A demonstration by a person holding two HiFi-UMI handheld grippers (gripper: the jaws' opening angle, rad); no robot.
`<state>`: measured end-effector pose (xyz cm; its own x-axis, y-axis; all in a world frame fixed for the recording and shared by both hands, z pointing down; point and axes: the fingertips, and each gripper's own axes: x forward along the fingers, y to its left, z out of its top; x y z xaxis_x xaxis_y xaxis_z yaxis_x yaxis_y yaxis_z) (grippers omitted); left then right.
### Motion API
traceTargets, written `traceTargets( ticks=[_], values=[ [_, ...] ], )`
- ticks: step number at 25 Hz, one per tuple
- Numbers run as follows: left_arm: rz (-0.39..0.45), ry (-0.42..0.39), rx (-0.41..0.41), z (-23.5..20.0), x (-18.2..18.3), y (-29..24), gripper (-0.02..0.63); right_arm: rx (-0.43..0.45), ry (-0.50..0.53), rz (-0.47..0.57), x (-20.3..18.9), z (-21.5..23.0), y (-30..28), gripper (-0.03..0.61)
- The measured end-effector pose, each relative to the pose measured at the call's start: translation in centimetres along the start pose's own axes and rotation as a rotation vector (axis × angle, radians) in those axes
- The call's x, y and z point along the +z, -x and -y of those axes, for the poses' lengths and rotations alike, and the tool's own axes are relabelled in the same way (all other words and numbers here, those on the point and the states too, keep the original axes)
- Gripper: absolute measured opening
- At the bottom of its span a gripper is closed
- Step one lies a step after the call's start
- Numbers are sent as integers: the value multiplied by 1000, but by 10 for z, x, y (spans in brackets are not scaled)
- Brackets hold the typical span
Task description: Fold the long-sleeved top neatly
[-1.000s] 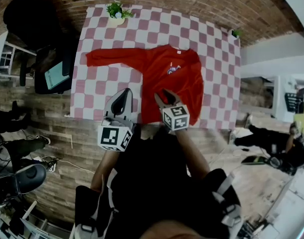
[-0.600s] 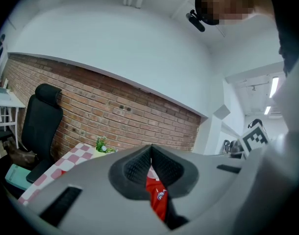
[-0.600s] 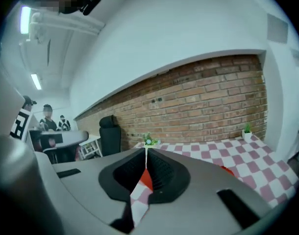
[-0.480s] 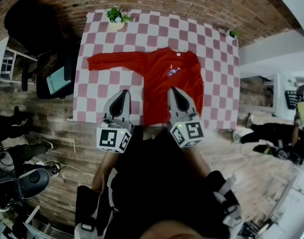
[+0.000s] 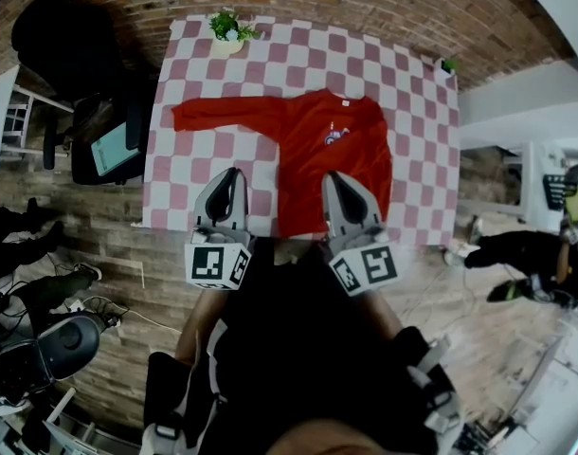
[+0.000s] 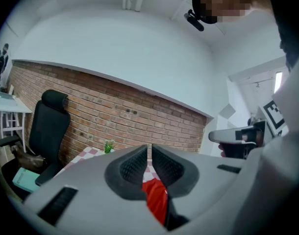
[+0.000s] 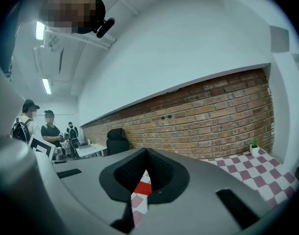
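The red long-sleeved top (image 5: pixel 327 150) lies flat on the pink-and-white checked table (image 5: pixel 199 164), its left sleeve (image 5: pixel 218 114) stretched out to the left. Both grippers hover over the table's near edge, clear of the cloth. My left gripper (image 5: pixel 228 172) is shut and empty, to the left of the top's hem. My right gripper (image 5: pixel 337 176) is shut and empty above the hem. In the left gripper view the closed jaws (image 6: pixel 150 148) show a strip of red top (image 6: pixel 157 199) below. The right gripper view shows closed jaws (image 7: pixel 146 153) and a red sliver (image 7: pixel 143 187).
A potted plant (image 5: pixel 227 28) stands at the table's far left corner and a smaller one (image 5: pixel 447 63) at the far right corner. A black office chair (image 5: pixel 57 36) and a dark seat holding a teal book (image 5: pixel 109 145) stand left of the table. People stand at both sides.
My right gripper stood open low over the top's hem; it has since shut and risen clear of the cloth. The left gripper has barely moved.
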<state>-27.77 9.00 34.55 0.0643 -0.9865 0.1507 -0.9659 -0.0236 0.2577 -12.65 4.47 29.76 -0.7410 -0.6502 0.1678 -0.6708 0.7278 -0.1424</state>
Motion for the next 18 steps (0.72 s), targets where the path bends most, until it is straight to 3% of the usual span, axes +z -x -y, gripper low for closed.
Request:
traceTargets(
  ticks=[1, 3, 4, 18],
  values=[
    [7, 8, 16, -6, 1, 0, 13, -1, 3, -3, 0, -2, -1, 8],
    [7, 27, 30, -20, -2, -1, 142, -2, 7, -8, 0, -6, -2, 8],
    [2, 34, 37, -28, -4, -2, 166, -4, 9, -10, 0, -9, -3, 8],
    [-125, 57, 164, -169, -50, -19, 169, 14, 53, -18, 2, -61, -41, 8]
  ],
)
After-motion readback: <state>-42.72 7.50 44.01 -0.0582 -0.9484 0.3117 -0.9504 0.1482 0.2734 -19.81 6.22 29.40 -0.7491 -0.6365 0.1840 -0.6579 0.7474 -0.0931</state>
